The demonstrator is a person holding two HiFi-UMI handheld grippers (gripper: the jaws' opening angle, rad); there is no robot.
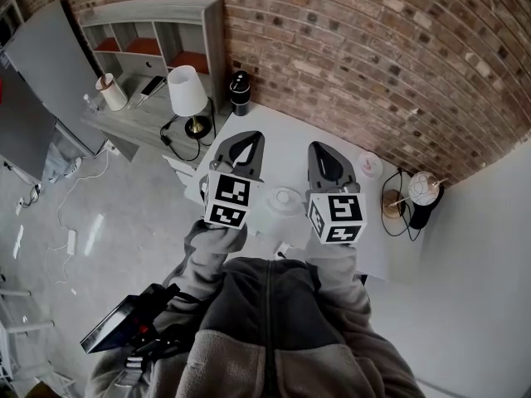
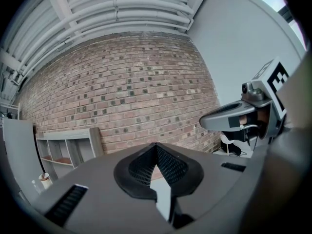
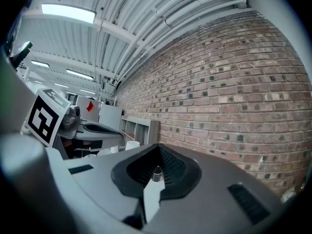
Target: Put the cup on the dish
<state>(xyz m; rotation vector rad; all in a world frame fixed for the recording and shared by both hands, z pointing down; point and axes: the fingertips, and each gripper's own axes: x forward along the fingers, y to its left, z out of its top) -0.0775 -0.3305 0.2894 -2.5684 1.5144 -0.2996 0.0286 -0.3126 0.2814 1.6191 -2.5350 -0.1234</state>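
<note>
While both grippers hang over the white table (image 1: 286,143), each is closed and holds nothing: the left gripper (image 1: 243,143) has its jaws meeting tip to tip, and the right gripper (image 1: 324,154) likewise. On the table between them sits a white round vessel (image 1: 284,199) — cup or dish, unclear — with a smaller pinkish piece (image 1: 369,166) toward the table's right edge.

White table (image 1: 282,152): cup (image 1: 284,199), dish (image 1: 370,166)
</note>
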